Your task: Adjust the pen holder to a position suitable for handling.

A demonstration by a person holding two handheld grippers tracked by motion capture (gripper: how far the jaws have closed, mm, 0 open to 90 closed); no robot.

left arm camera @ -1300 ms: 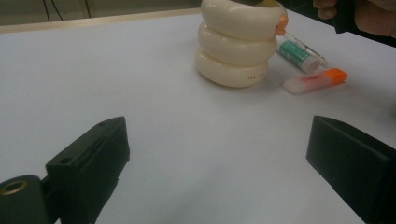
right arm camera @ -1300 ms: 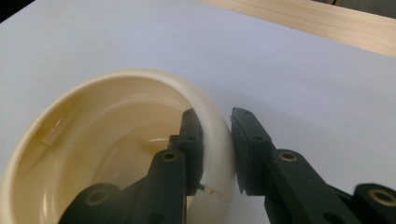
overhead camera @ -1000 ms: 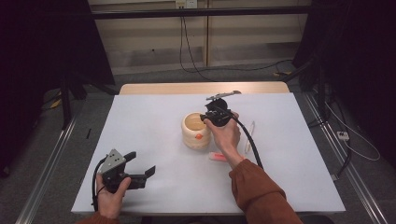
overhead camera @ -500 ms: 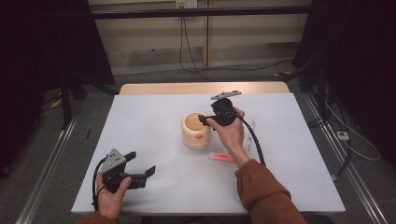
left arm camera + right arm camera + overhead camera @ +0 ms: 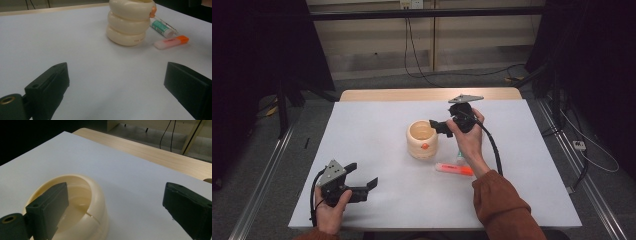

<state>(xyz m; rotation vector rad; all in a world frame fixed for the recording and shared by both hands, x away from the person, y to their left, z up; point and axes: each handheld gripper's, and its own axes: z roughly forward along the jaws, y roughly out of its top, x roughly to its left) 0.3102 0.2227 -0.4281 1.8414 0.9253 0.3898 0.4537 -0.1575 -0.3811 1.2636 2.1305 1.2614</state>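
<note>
A cream ribbed cup (image 5: 422, 140) stands at the table's middle. My right gripper (image 5: 439, 127) hovers at the cup's right rim, held by a hand in a rust sleeve. Its jaws have just been opening and now stand wide, with nothing gripped. In the right gripper view the cup's mouth (image 5: 97, 202) lies under the left jaw. An orange highlighter (image 5: 453, 169) and a small white and green tube (image 5: 459, 156) lie right of the cup. My left gripper (image 5: 362, 176) rests open near the front left edge, facing the cup (image 5: 128, 22), the tube (image 5: 162, 27) and the highlighter (image 5: 171, 42).
The white table (image 5: 377, 115) has a bare wooden strip (image 5: 412, 95) along its far edge. Black cable (image 5: 492, 145) trails from the right gripper along the forearm. Dark stands and floor cables surround the table.
The right gripper's jaws have gone from nearly shut to wide open, and the right hand has drifted slightly up and to the right of the cup. The left gripper has stayed put.
</note>
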